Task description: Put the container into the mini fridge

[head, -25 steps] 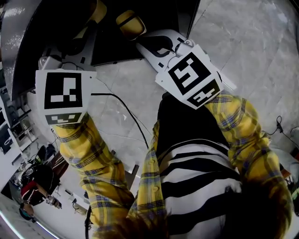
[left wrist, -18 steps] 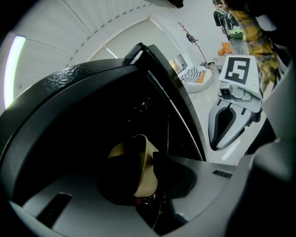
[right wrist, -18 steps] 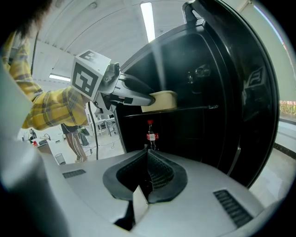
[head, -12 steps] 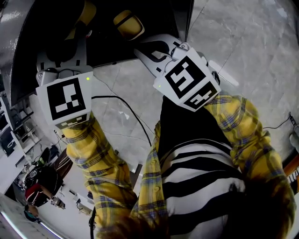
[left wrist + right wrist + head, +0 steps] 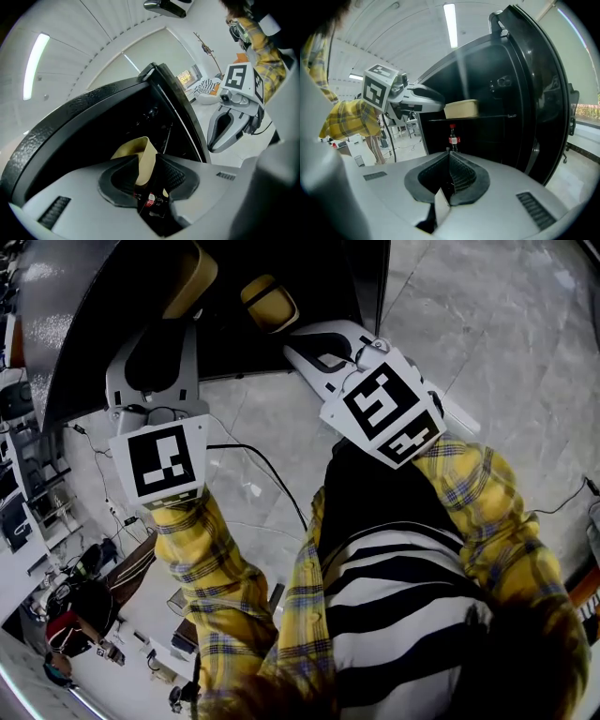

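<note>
The black mini fridge (image 5: 103, 306) stands open at the top of the head view, and its door (image 5: 539, 93) swings out on the right of the right gripper view. My left gripper (image 5: 178, 296) reaches into it, shut on a cream container (image 5: 461, 108) that sits level with the inner shelf. The same container (image 5: 143, 157) fills the gap between the left jaws (image 5: 147, 171). A second tan shape (image 5: 270, 301) shows inside, and I cannot tell whether it belongs to the container. My right gripper (image 5: 292, 334) hovers just outside the opening, its pads (image 5: 457, 171) pressed together on nothing.
A cola bottle (image 5: 452, 136) stands inside the fridge below the shelf. A black cable (image 5: 258, 465) runs over the pale tiled floor (image 5: 487, 324) between my arms. Desks and a person (image 5: 66, 624) are at the lower left.
The left gripper has moved right and further towards the fridge with the container still in it. The right gripper has barely shifted.
</note>
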